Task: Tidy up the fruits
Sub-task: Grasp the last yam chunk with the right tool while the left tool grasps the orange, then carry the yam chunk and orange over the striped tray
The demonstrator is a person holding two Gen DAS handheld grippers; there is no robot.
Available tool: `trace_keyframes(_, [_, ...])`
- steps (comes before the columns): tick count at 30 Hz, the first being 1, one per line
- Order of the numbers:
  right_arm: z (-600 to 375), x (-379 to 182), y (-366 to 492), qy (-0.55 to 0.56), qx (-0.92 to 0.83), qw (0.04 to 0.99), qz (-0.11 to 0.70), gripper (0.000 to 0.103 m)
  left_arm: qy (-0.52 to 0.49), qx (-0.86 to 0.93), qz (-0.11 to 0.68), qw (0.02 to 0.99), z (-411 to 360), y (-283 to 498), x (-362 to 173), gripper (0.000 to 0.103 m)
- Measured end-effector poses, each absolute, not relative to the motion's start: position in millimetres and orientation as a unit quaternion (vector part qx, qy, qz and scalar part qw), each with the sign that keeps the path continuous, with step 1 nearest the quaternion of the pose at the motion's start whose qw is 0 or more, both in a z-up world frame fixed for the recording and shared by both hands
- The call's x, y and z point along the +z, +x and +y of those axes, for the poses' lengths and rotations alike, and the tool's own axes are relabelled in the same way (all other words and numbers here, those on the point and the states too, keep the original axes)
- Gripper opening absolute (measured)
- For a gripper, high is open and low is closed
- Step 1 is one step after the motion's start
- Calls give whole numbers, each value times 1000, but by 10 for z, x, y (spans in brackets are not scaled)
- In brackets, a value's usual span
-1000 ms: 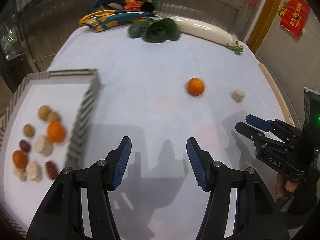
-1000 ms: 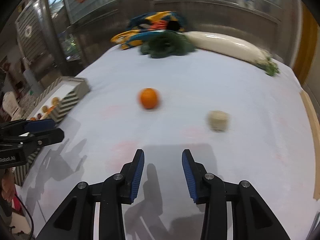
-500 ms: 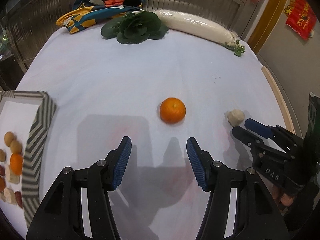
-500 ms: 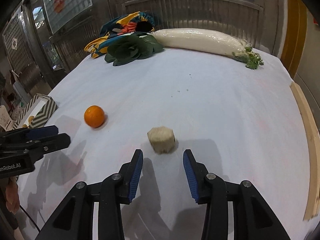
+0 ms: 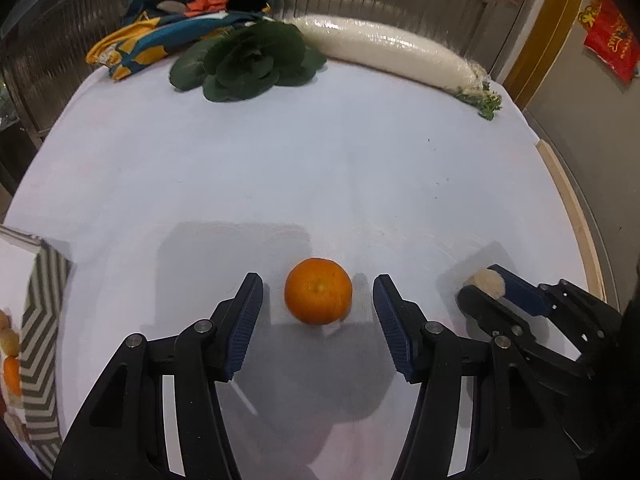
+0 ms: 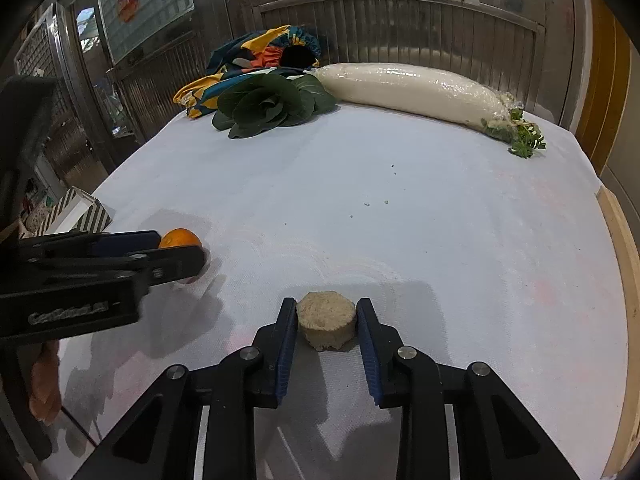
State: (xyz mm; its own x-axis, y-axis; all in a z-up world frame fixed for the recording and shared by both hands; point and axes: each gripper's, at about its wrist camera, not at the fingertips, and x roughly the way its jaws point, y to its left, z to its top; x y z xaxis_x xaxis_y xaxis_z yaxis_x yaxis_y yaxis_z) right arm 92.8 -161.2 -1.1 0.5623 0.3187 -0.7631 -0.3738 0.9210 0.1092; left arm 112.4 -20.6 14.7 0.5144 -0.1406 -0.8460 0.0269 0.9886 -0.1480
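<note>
An orange (image 5: 318,297) lies on the white tablecloth. My left gripper (image 5: 318,312) is open, with the orange between its fingertips and a gap on each side. A beige round chunk (image 6: 327,320) lies to the right. My right gripper (image 6: 327,336) is open around it, its blue pads close to both sides. In the left wrist view the chunk (image 5: 489,283) sits between the right gripper's fingers (image 5: 516,290). The striped tray (image 5: 42,308) with several fruits is at the far left; its corner also shows in the right wrist view (image 6: 86,212).
At the table's far edge lie a colourful cloth (image 5: 188,16), a dark leafy green (image 5: 252,62) and a long wrapped white radish (image 5: 388,50). A wooden strip (image 5: 576,216) runs along the table's right edge.
Both grippers have moved forward. The orange now sits between the left fingers and the beige chunk between the right fingers. The tray has slid out to the left of view.
</note>
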Motion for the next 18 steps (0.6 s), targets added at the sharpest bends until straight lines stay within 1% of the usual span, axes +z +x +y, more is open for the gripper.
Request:
trace_keyframes(1, [-1610,-10,925,-33,197,883,424,29,-58,-46,494,866,-201,1136,117,53])
trace_keyframes(2, [-1613,-9,922,-33,197,884,424,29,-54,-40,486,871,-196,1129,120,45])
trace_keyframes(3, [-1616,-5,921,-33,196,884,423,29,-52,-39,485,872,-193,1131,116,32])
trace_keyframes(9, [-1609,44,853,-32,196,887,417,29,-66,-47,487,870,-108,1040,138,32])
trace_keyframes(18, [-1425,208,507,-31,201,894,400,29,-65,-27,474,878,93,572,264,32])
